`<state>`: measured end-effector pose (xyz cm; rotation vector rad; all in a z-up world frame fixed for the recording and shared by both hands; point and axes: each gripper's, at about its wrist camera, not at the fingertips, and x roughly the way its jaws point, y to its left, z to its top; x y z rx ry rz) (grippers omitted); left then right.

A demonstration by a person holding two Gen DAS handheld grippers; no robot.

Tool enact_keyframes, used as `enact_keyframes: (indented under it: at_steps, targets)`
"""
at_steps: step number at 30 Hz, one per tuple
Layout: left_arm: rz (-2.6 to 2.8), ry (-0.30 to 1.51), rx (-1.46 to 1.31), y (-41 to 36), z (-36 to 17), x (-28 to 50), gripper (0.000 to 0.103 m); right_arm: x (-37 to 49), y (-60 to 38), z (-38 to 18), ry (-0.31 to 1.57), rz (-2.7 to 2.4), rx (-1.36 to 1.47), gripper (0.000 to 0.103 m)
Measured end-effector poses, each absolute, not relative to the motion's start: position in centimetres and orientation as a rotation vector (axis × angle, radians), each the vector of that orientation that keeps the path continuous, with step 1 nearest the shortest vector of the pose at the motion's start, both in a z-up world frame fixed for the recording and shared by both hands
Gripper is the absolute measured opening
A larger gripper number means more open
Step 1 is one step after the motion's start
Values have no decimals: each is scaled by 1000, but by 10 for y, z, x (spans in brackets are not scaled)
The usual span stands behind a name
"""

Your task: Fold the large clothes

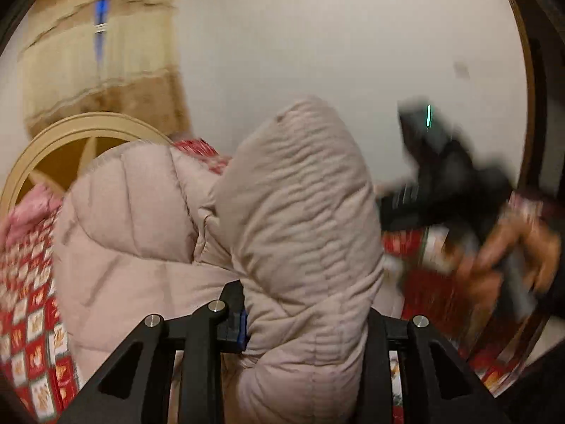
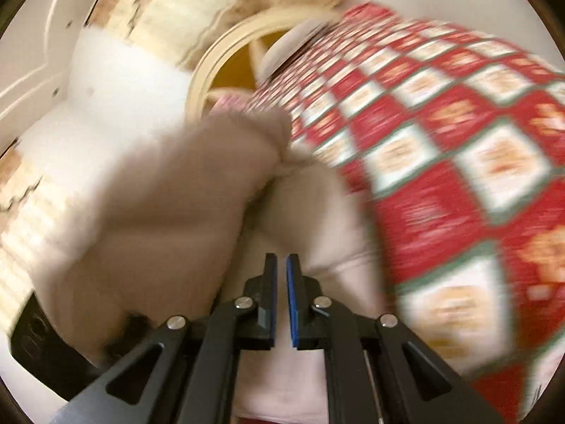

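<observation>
Red-and-white checked quilt (image 2: pixel 459 148) beneath; left gripper (image 1: pixel 303 321) clamps beige padded quilted jacket (image 1: pixel 289 212), sleeve rising toward twelve o'clock; right gripper (image 2: pixel 281 300), nearly closed, grips nothing.

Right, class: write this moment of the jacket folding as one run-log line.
left gripper: shut on beige puffer jacket, lifted | right gripper: nearly shut, holds nothing, over jacket | surface: red checked blanket | views blurred

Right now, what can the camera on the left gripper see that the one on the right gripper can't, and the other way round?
Only the left view shows the left gripper clamped on a lifted fold of the beige puffer jacket, plus the person's hand holding the other tool. Only the right view shows the right gripper, its jaws nearly closed with nothing visible between them. Both show the jacket, the red checkered blanket and the round wooden headboard.
</observation>
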<state>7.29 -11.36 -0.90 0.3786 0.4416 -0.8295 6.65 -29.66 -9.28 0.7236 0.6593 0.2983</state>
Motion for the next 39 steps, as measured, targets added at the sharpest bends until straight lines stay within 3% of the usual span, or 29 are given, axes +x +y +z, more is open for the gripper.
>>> enact_keyframes:
  at_steps: [3, 4, 6, 7, 8, 12, 13, 14, 16, 17, 22, 24, 26, 29, 33, 36, 39]
  targets:
    - [-834, 447, 484, -135, -30, 66, 33, 52, -316, -99, 646, 240, 713, 12]
    - [-836, 447, 503, -137, -34, 65, 33, 47, -320, -99, 634, 239, 717, 19]
    - [-839, 439, 523, -138, -39, 65, 34, 41, -325, -96, 585, 267, 780, 50]
    - [-840, 434, 523, -136, -41, 65, 34, 45, -324, -96, 564, 287, 819, 78]
    - [-841, 430, 514, -133, -42, 67, 34, 48, -332, -94, 540, 312, 863, 88]
    - [-840, 377, 514, -123, -51, 57, 35, 72, -338, -79, 548, 383, 863, 82]
    - [-839, 363, 530, -125, -54, 53, 35, 81, -330, -74, 587, 372, 803, 70]
    - [-837, 349, 545, -124, -56, 50, 35, 92, -321, -71, 630, 358, 742, 50]
    - [-824, 327, 573, -127, -57, 36, 35, 118, -306, -73, 712, 375, 669, 32]
    - [-815, 321, 588, -129, -59, 32, 36, 132, -295, -75, 756, 385, 635, 30]
    - [-808, 278, 735, -143, -57, 18, 49, 155, -242, -70, 747, 548, 447, 23]
    - [-855, 287, 748, -149, -54, 18, 51, 171, -250, -91, 739, 677, 582, 22]
    - [-920, 315, 726, -155, -49, 23, 52, 192, -263, -128, 792, 700, 722, 12]
    - [-1032, 438, 632, -167, -53, 47, 61, 201, -280, -168, 812, 728, 847, 8]
    - [-1153, 566, 452, -172, -65, 76, 64, 200, -296, -179, 820, 723, 885, 8]
    - [-1162, 570, 490, -174, -78, 72, 64, 197, -308, -181, 831, 713, 911, 9]
    - [-1165, 561, 511, -174, -83, 69, 64, 183, -315, -169, 841, 652, 849, 18]
